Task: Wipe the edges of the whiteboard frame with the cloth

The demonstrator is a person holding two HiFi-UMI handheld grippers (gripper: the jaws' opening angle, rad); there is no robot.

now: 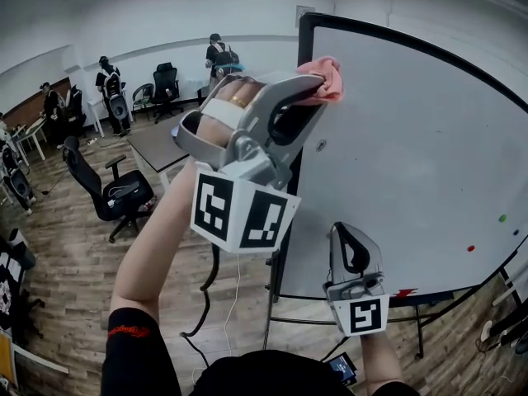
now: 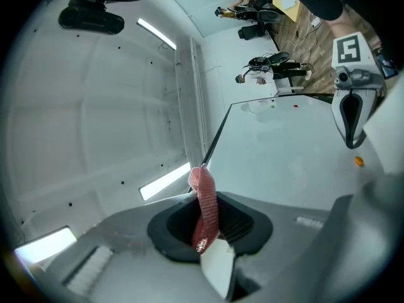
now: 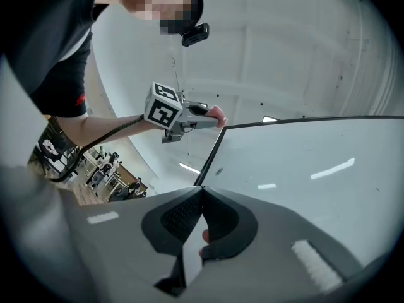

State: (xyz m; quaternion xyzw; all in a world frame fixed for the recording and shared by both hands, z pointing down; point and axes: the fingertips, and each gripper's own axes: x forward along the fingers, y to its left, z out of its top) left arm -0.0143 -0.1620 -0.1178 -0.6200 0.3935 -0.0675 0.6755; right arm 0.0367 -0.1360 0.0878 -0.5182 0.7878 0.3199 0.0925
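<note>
The left gripper (image 1: 312, 89) is way up high, pinching the pink cloth (image 1: 323, 77) right against the top left corner of the whiteboard frame (image 1: 303, 44). The right gripper (image 1: 351, 242) sits much lower, pointing up near the board's bottom edge. A black office chair (image 1: 115, 192) is on the wood floor (image 1: 66, 254), and a few people (image 1: 219, 56) are standing at the back.

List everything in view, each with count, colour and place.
whiteboard: one, white, right side, on a stand
frame: one, black, around the whiteboard
cloth: one, pink, near the frame's top-left corner
small dots: three, green, red, blue, on the whiteboard's right part
office chairs: at least two, black, left floor
table: one, grey-brown, behind the raised arm
people: three, dark clothes, far left
left claw: one, grey, raised, shut on the cloth
right claw: one, grey, low before the whiteboard, shut
</note>
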